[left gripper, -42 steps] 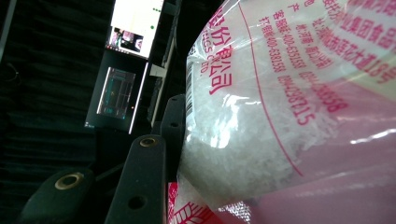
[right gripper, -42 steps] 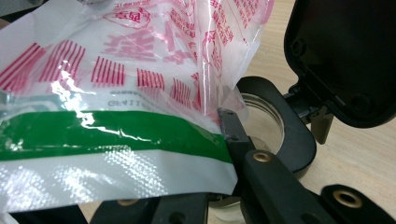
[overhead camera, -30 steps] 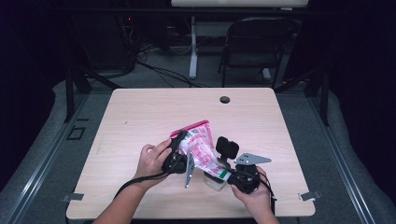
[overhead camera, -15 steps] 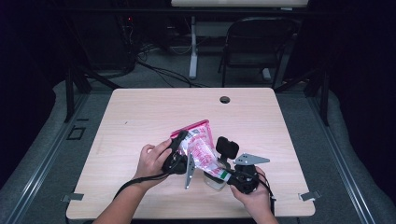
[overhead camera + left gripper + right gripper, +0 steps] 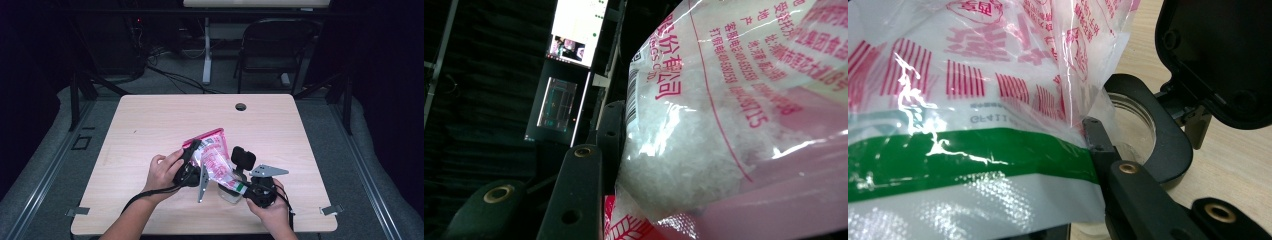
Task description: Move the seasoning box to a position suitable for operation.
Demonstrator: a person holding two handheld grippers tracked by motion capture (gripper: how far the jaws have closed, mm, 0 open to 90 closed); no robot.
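A clear plastic bag (image 5: 212,160) with pink print holds white granules and hangs tilted, its lower end over a small glass jar (image 5: 227,195). My left gripper (image 5: 196,154) is shut on the bag's upper part. In the left gripper view the bag (image 5: 724,125) bulges against one of the fingers (image 5: 574,200); the other is hidden behind it. My right gripper (image 5: 235,190) is shut on the jar near the table's front edge. The right gripper view has the bag (image 5: 973,100) with its green stripe above the jar's mouth (image 5: 1130,130), ringed by a black collar, and a flipped-up black lid (image 5: 1218,60).
The pale wooden table (image 5: 150,125) has a round cable hole (image 5: 240,106) near its far edge. A dark chair (image 5: 280,50) and cables stand on the floor beyond the table. A lit monitor (image 5: 576,30) hangs in the dark background.
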